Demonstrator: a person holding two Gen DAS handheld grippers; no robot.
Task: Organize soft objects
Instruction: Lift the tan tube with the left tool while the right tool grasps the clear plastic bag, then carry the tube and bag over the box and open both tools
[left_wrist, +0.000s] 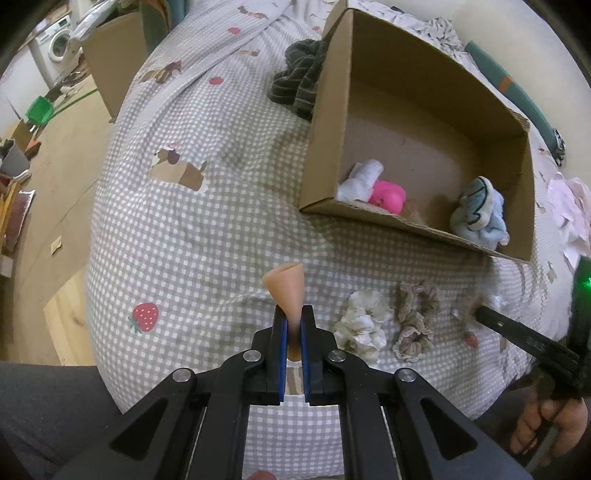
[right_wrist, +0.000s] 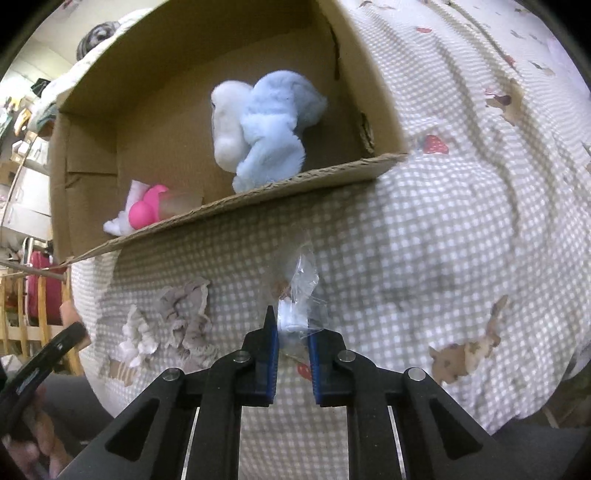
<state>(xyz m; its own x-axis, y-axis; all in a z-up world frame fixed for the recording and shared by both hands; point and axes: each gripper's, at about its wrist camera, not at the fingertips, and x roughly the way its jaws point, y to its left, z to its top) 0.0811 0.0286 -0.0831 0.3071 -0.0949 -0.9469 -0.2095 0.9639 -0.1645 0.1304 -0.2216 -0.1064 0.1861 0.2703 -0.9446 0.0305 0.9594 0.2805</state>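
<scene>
My left gripper (left_wrist: 293, 321) is shut on a soft peach cone-shaped piece (left_wrist: 286, 291), held above the checked bedspread (left_wrist: 207, 236). My right gripper (right_wrist: 293, 326) is shut on a crinkly clear plastic packet (right_wrist: 301, 291) with something white and brown inside, resting on the bedspread (right_wrist: 424, 240) just in front of the cardboard box (right_wrist: 258, 195). The same open box (left_wrist: 325, 129) holds a pale blue plush (left_wrist: 480, 210), a pink toy (left_wrist: 388, 195) and a white cloth roll (left_wrist: 362, 177). A white scrunchie (left_wrist: 364, 325) and a beige scrunchie (left_wrist: 415, 317) lie between the two grippers.
A dark striped cloth (left_wrist: 299, 85) lies behind the box's left wall. A second cardboard box (left_wrist: 110, 62) stands at the bed's far left edge, with wooden floor (left_wrist: 55, 184) beyond. A hand (left_wrist: 546, 424) holds the right gripper's handle.
</scene>
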